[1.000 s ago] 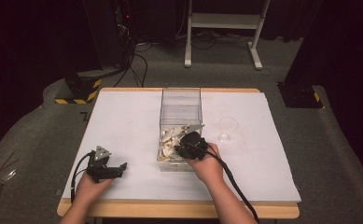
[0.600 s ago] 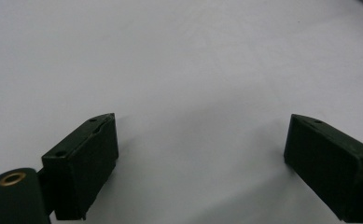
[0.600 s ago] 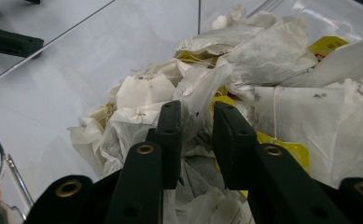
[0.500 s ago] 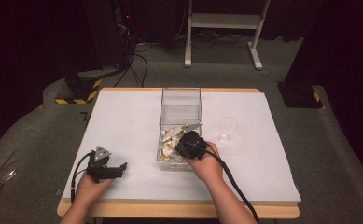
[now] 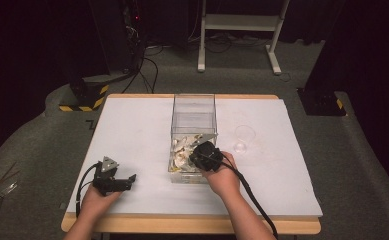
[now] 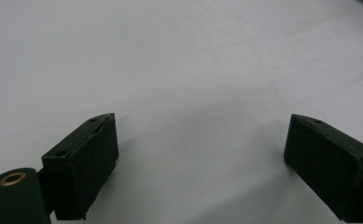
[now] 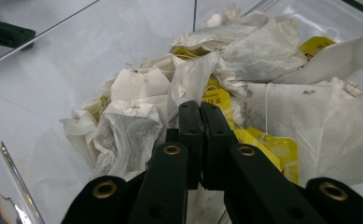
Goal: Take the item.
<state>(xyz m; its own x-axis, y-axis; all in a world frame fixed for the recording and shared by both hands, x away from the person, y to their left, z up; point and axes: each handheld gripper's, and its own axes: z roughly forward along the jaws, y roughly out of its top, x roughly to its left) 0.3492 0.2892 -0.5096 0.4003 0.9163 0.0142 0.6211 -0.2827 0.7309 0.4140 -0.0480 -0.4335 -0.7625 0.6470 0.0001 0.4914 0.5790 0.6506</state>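
My right gripper [image 7: 200, 109]: jaws pressed together | tea bags [image 7: 137, 116] heaped just beyond my tips | clear box [image 5: 194, 107]

— Take the clear box [image 5: 194, 117] as the marker. Where's everything sit?

— It stands mid-table [image 5: 132, 125]. The tea bags [image 5: 182, 150] are heaped inside it, at the end nearest the person.

— And the grippers?

— The right gripper [image 5: 204, 156] is over that near end, dipped into the heap. The left gripper [image 5: 113, 181] lies well left of the box, near the front edge.

— Anything right of the box?

— A glass [image 5: 244, 137], just beside it.
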